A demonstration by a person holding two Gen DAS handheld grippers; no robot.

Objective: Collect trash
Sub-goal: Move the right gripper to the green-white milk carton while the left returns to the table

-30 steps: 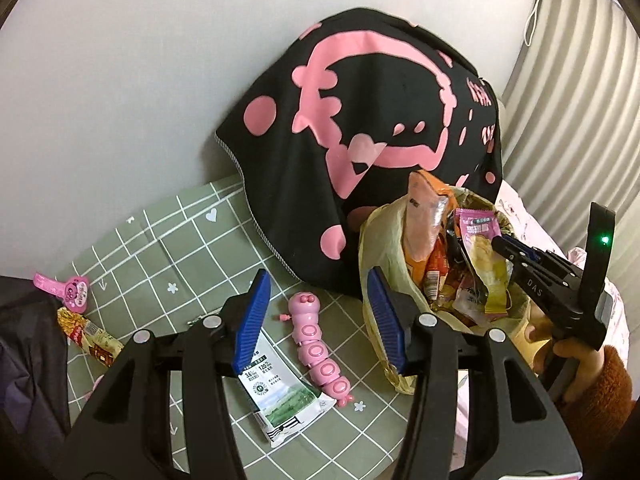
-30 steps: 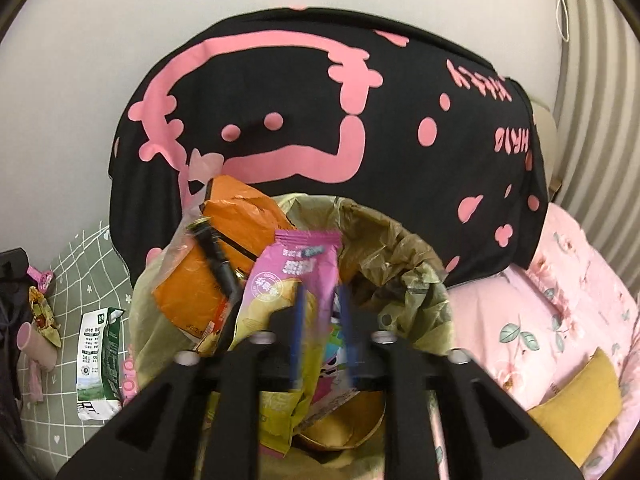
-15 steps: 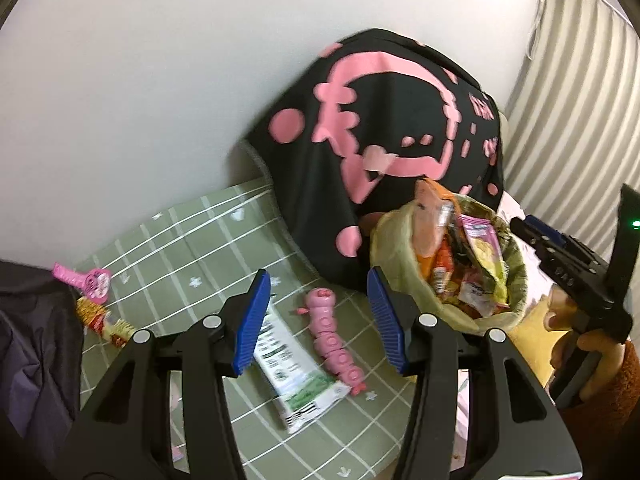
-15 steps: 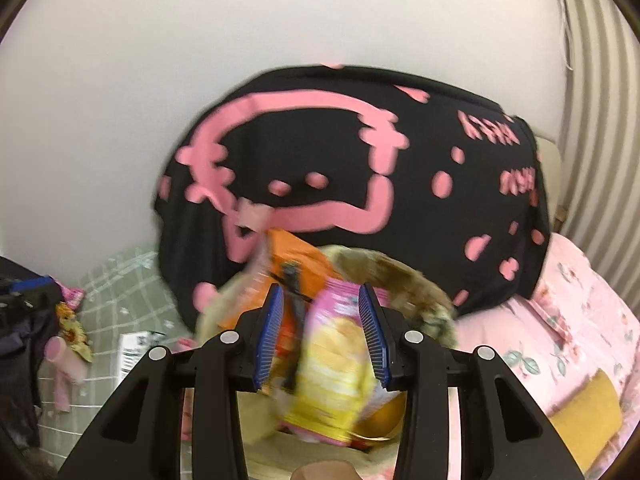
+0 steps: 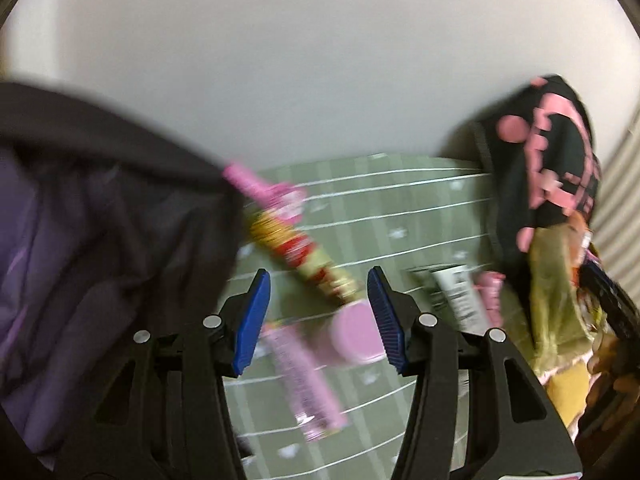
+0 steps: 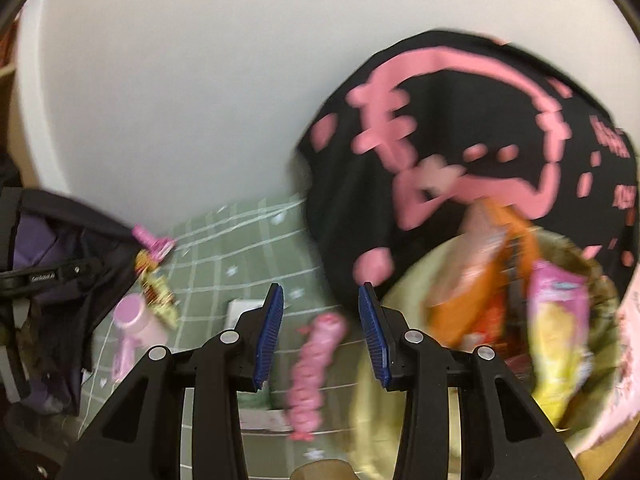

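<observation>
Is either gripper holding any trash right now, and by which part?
Nothing is held. The left gripper and the right gripper are both open, with only the green mat behind their fingers.

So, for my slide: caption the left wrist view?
Open left tool above a snack wrapper and pink cup on the green grid mat.

A home bedroom: green grid bedsheet [image 5: 420, 216], black-and-pink pillow [image 6: 460, 152], curtain [image 5: 624, 184].
</observation>
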